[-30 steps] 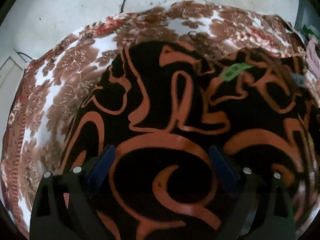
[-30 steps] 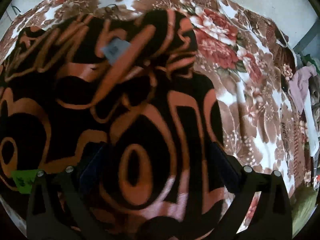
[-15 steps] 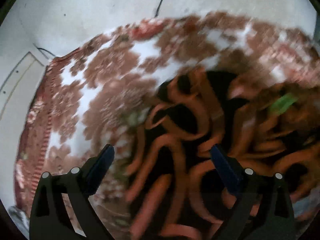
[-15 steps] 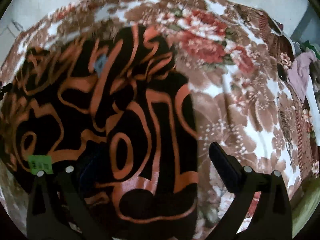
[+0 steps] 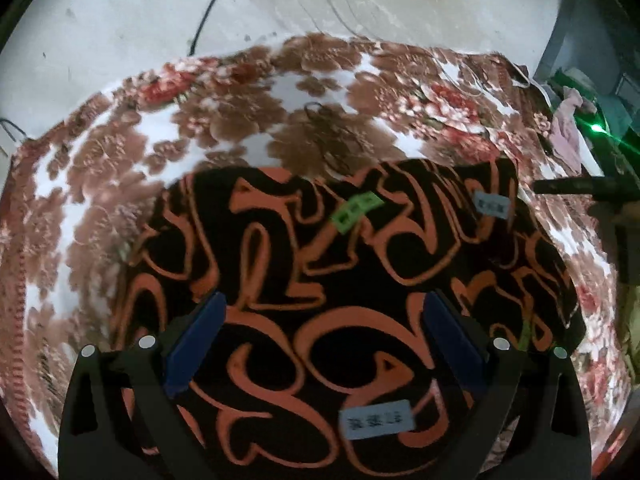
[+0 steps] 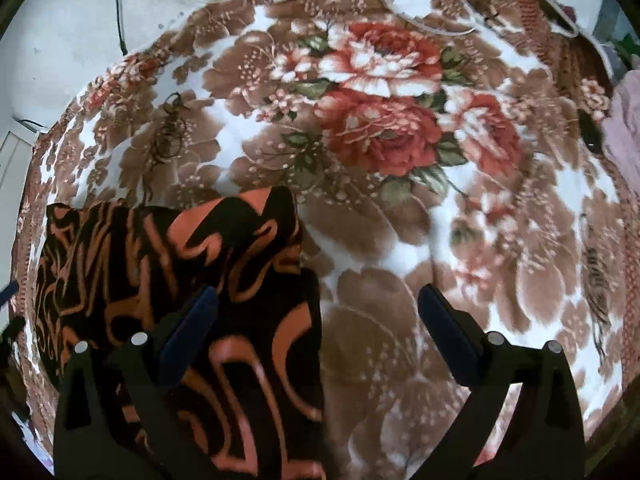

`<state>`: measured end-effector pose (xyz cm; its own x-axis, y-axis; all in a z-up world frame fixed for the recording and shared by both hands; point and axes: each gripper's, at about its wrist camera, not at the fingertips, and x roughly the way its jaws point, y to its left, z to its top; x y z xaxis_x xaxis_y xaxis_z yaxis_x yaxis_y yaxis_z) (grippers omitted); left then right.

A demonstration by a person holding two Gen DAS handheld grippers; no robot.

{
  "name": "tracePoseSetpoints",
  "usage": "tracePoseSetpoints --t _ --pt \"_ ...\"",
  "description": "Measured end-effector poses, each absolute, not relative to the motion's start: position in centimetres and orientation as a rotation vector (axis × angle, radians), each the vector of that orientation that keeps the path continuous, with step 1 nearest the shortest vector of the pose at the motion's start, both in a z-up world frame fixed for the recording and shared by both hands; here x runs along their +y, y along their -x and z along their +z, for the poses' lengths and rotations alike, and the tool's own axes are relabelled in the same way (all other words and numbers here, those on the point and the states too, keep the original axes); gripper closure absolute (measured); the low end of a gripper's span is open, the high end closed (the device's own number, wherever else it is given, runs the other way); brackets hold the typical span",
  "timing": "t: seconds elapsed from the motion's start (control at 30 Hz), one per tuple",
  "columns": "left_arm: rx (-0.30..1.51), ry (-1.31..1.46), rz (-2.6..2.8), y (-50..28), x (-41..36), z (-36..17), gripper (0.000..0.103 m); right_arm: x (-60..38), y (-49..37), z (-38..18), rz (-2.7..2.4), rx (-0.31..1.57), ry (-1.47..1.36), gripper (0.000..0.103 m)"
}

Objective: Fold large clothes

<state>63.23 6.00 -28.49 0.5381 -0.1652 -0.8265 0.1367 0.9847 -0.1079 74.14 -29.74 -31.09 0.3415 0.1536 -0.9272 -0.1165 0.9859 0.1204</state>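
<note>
Now the garment (image 5: 320, 280), black with orange swirls, lies folded on the floral blanket (image 6: 400, 140), filling the lower middle under the left gripper (image 5: 322, 320), lower left by the right gripper (image 6: 318, 312), both spread apart and holding nothing.

Black-and-orange garment (image 5: 340, 280) flat on floral blanket (image 6: 380, 128)

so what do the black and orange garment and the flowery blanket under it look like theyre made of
Black and orange garment: probably a thin, smooth printed woven or synthetic fabric; it lies flat with crisp edges and a slight sheen. Floral blanket: likely plush fleece or mink-style pile; its surface looks fuzzy and matte, with soft-edged printed flowers.
</note>
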Motion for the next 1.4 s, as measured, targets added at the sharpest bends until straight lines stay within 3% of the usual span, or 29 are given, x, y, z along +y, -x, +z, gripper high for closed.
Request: tracePoseSetpoints --t 0.07,0.13,0.17,0.2,0.3,0.5,0.57,0.6,0.63,0.67,0.7,0.8,1.0,1.07,1.1,1.13,1.17,1.23,1.27,1.4 --pt "0.996 0.053 -0.184 -63.1 5.8 -28.9 0.006 -29.5 -75.1 -32.5 0.183 1.242 -0.055 0.011" --pt "1.008 0.062 -0.185 -62.8 5.6 -29.6 0.006 -29.6 -75.9 -33.8 0.200 1.285 -0.103 0.041" --pt "1.011 0.062 -0.182 -62.8 5.5 -29.8 0.006 -29.7 -76.1 -34.4 0.211 1.303 -0.123 0.048" --pt "1.015 0.062 -0.178 -62.7 5.6 -30.1 0.006 -29.7 -76.3 -34.7 0.219 1.312 -0.133 0.063" --pt "1.011 0.075 -0.160 -62.8 6.1 -30.5 0.006 -29.2 -76.3 -35.2 0.265 1.325 -0.135 0.083" --pt "0.960 0.107 -0.045 -64.9 9.8 -29.9 0.006 -29.2 -76.1 -34.7 0.267 1.314 -0.099 0.087" --pt "0.950 0.138 0.013 -66.2 13.2 -29.9 0.006 -29.5 -76.0 -34.5 0.274 1.319 -0.123 0.081" --pt "0.953 0.130 0.039 -66.8 14.6 -30.0 0.006 -29.6 -76.1 -34.6 0.270 1.331 -0.119 0.063" --pt "0.956 0.111 0.068 -67.3 16.0 -30.2 0.006 -29.8 -76.2 -34.7 0.252 1.334 -0.117 0.033" --pt "0.965 0.096 0.093 -67.6 16.9 -30.4 0.006 -30.2 -76.3 -34.8 0.227 1.330 -0.125 0.024" --pt "0.999 0.086 0.118 -68.4 18.6 -31.1 0.006 -30.4 -76.4 -34.8 0.225 1.326 -0.137 0.024" --pt "1.066 0.114 0.103 -69.9 21.1 -32.7 0.006 -30.2 -77.1 -34.8 0.269 1.313 -0.170 0.034" --pt "1.156 0.131 -0.019 -75.7 22.7 -35.4 0.006 -29.1 -79.7 -36.8 0.319 1.331 -0.183 0.033" --pt "1.194 0.114 -0.039 -77.2 23.0 -36.3 0.007 -28.5 -80.4 -37.6 0.351 1.352 -0.176 0.040" --pt "1.214 0.088 -0.054 -77.7 22.8 -36.8 0.022 -28.3 -80.5 -37.7 0.362 1.349 -0.171 0.066" --pt "1.225 0.082 -0.083 -78.0 22.6 -36.9 0.041 -28.0 -80.5 -37.4 0.357 1.337 -0.149 0.081" --pt "1.233 0.102 -0.117 -78.1 22.7 -36.9 0.072 -27.9 -80.4 -37.0 0.348 1.318 -0.129 0.088" --pt "1.224 0.124 -0.141 -78.0 22.6 -36.2 0.080 -27.7 -80.2 -36.1 0.348 1.295 -0.118 0.092" --pt "1.223 0.126 -0.156 -77.9 22.6 -36.0 0.089 -27.7 -80.1 -35.7 0.349 1.286 -0.111 0.093" --pt "1.173 0.204 -0.148 -76.7 24.0 -34.0 0.093 -28.5 -79.5 -33.8 0.351 1.248 -0.111 0.095"
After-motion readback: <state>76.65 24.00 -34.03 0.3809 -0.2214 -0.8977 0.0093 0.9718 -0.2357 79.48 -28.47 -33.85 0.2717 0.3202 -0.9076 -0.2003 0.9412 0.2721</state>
